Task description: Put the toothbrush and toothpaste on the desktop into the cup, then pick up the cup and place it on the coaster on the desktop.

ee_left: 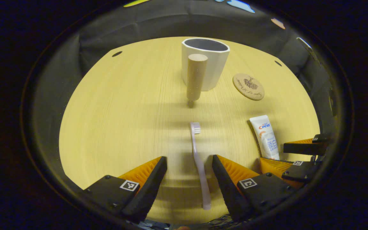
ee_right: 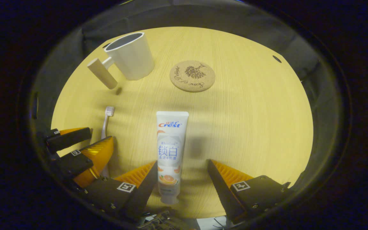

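1. A pale yellow wood-grain tabletop [ee_right: 251, 127] with dark round holes near its far corners.
2. A white faceted cup [ee_right: 132, 57] with a wooden peg handle stands upright toward the far edge.
3. A round cork coaster [ee_right: 192, 76] lies just beside it.
4. A white toothpaste tube [ee_right: 171, 150] and a lilac toothbrush [ee_left: 198, 159] lie flat nearer the near edge, apart.

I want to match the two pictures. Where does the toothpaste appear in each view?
Left gripper view: the toothpaste lies at lower right, below the coaster.
Right gripper view: the toothpaste lies at centre bottom, between the open fingers of the right hand-held gripper.
Shared landmark: the round coaster, beside the cup.
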